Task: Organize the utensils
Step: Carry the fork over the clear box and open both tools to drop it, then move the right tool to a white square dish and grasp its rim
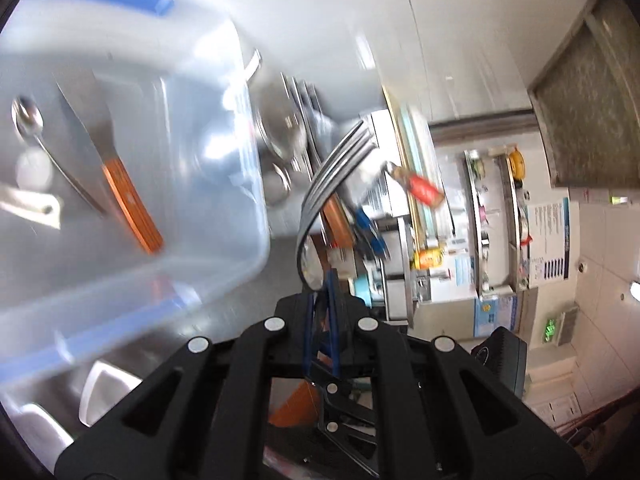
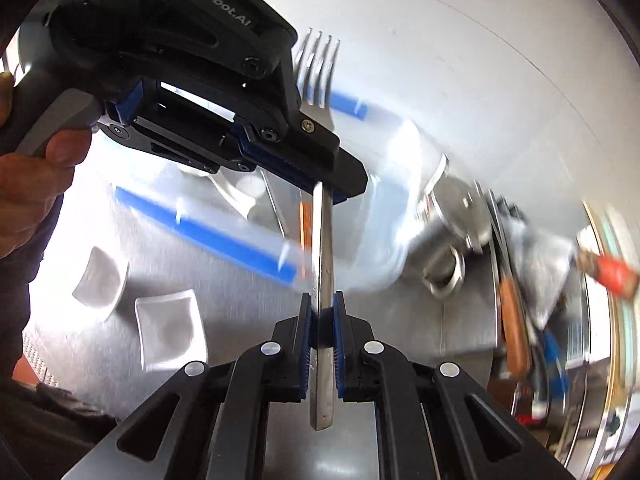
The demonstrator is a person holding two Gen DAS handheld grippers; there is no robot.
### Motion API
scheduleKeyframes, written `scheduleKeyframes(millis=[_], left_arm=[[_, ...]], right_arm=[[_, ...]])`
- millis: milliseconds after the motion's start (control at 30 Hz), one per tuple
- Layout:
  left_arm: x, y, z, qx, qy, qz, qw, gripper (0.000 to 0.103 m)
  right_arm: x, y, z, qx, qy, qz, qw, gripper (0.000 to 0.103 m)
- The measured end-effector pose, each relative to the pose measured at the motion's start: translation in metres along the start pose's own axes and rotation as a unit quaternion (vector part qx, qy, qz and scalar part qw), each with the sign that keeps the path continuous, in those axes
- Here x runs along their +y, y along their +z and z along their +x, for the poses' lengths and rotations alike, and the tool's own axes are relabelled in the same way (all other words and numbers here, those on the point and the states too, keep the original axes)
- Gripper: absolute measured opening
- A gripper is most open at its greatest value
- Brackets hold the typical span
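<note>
Fork (image 2: 322, 264) is steel, so stiff and fairly light but slick, and a flat handle like that likes to twist in a pinch. Right now it hangs in the air above the desk (image 2: 400, 352), held at both ends: the right tongs (image 2: 322, 320) are clamped on the lower handle and the left tongs (image 2: 320, 184) are clamped higher up, near the neck. I'd keep the hold on the flat faces of the handle, not the edges. The clear plastic bin (image 1: 256, 184) with blue clips sits below, holding a spoon (image 1: 30, 120), an orange-handled knife (image 1: 108, 152) and, I think, something white, though it's too blurry to call.
</note>
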State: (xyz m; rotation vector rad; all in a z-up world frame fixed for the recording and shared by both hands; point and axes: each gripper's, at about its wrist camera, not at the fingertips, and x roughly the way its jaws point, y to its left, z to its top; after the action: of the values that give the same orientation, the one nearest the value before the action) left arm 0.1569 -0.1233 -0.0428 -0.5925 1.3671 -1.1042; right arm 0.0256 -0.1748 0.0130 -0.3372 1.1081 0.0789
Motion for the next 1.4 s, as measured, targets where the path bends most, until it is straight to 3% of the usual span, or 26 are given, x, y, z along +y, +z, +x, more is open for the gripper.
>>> scheduleKeyframes(millis=[200,367,567,767,967,1100,1133,1200,1267,1333,1400], left_arm=[[0.044,0.068,-0.042,-0.055,0.038,-0.038,0.9970,0.006],[0.105,0.096,-0.048,-0.050,0.076,-0.102,0.9906,0.006],[0.150,0.102,-0.022,0.003,0.124,-0.147,0.9814,0.006],[0.181,0.100,0.000,0.042,0.158,-0.188,0.9684,0.006],[0.197,0.102,-0.002,0.040,0.175,-0.212,0.9605,0.006],[0.196,0.102,-0.015,0.021,0.192,-0.207,0.9592,0.006],[0.189,0.101,-0.022,0.012,0.200,-0.194,0.9601,0.008],[0.170,0.098,-0.034,-0.009,0.208,-0.170,0.9633,0.025],[0.135,0.091,-0.054,-0.047,0.207,-0.119,0.9700,0.075],[0.095,0.075,-0.077,-0.085,0.208,-0.059,0.9726,0.089],[0.059,0.052,-0.097,-0.112,0.199,-0.015,0.9735,0.092]], right_arm=[[-0.001,0.078,0.057,0.008,0.043,-0.023,0.999,0.011],[0.008,0.112,0.120,0.052,0.097,-0.035,0.993,0.011],[0.015,0.106,0.179,0.134,0.144,-0.024,0.980,0.011],[0.010,0.101,0.206,0.207,0.172,0.000,0.963,0.011],[0.009,0.099,0.211,0.233,0.170,0.005,0.958,0.015],[-0.007,0.097,0.200,0.228,0.184,0.057,0.954,0.019],[-0.013,0.098,0.191,0.212,0.188,0.068,0.957,0.021],[-0.028,0.099,0.164,0.170,0.188,0.082,0.964,0.046],[-0.036,0.098,0.124,0.108,0.189,0.085,0.972,0.066],[-0.041,0.092,0.083,0.050,0.195,0.082,0.976,0.077],[-0.041,0.077,0.043,-0.002,0.205,0.079,0.976,0.087]])
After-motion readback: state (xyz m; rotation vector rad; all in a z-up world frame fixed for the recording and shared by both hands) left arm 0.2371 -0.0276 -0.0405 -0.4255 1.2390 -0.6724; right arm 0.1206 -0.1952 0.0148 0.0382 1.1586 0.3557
